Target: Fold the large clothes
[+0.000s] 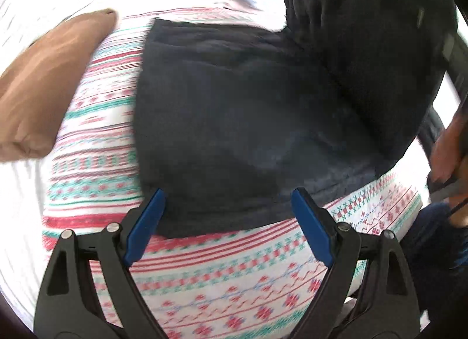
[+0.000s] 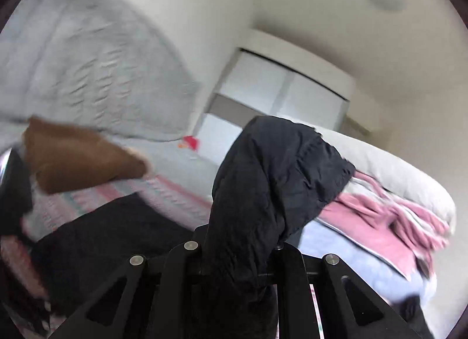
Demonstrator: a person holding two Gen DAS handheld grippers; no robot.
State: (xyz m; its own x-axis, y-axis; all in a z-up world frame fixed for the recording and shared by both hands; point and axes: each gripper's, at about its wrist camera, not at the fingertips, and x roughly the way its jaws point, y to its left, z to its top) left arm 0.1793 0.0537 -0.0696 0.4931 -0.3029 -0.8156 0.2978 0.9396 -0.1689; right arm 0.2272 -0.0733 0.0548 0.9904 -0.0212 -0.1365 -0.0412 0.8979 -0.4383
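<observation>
Left tongs [image 1: 228, 201]: spread wide, empty, over the near hem of the black garment [image 1: 239, 122].
Right tongs [image 2: 234, 254]: nipped tight on a bunched fold of the black garment [image 2: 272, 181], lifted upright.
Garment: on the patterned bedspread [image 1: 228, 289]; long axis runs away, up-right.
Around: brown cushion [image 1: 49, 90] left, just beside; pink cloth [image 2: 389, 230] right, clear.

Left gripper [image 1: 228, 216]: black plastic arms with triangular cut-outs, round silver pivot pins at each joint, and flat bright-blue pads on both fingers [image 1: 146, 227]. Right gripper [image 2: 234, 251]: same black frame, same silver pins. A hand [image 1: 447, 157] shows at the right edge.
</observation>
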